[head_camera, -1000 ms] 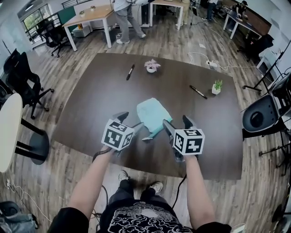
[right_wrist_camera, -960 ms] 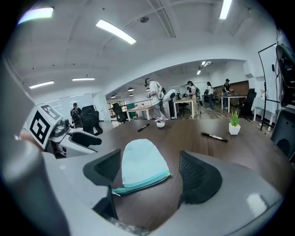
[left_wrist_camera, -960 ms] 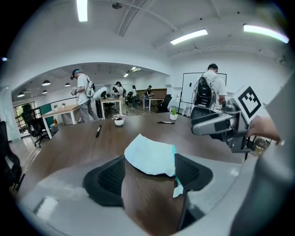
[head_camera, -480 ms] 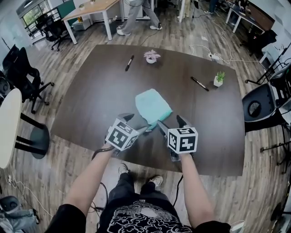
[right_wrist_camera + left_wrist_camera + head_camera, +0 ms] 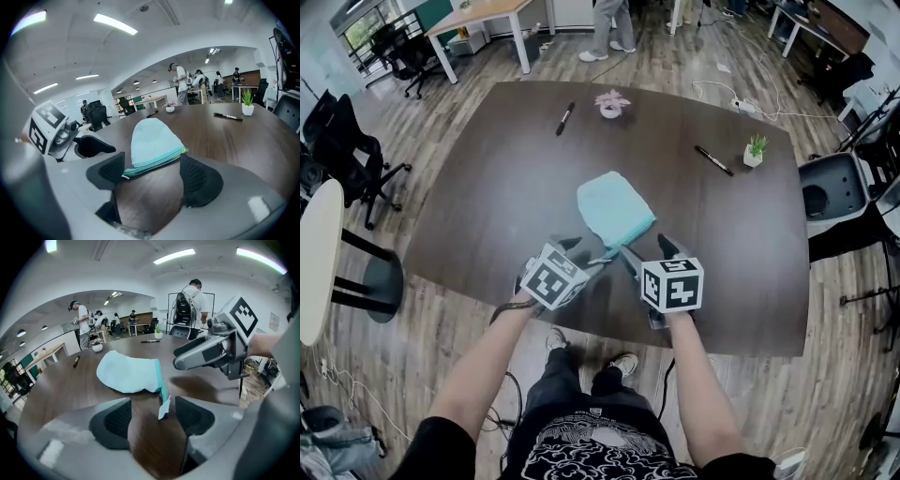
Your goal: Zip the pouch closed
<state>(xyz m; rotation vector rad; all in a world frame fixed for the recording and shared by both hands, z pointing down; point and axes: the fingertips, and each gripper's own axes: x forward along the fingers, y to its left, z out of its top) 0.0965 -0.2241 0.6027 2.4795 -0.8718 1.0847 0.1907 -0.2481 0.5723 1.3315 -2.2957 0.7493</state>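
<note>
I count two grippers in my hands, the left gripper (image 5: 584, 255) and the right gripper (image 5: 647, 251). On the one table (image 5: 487, 206) I see one blue pouch (image 5: 614, 208), two pens (image 5: 565, 118) (image 5: 713, 160) and two small pot plants (image 5: 611, 105) (image 5: 756, 150).

The dark table (image 5: 487, 206) bears a marker (image 5: 565, 118), pink plant (image 5: 611, 103), second marker (image 5: 713, 160), green plant (image 5: 756, 150)

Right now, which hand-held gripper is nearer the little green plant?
Right. The right hand-held gripper is at the near edge of the pouch, with the plant farther back to its right; the left hand-held gripper sits on its other side, farther from the plant.
</note>
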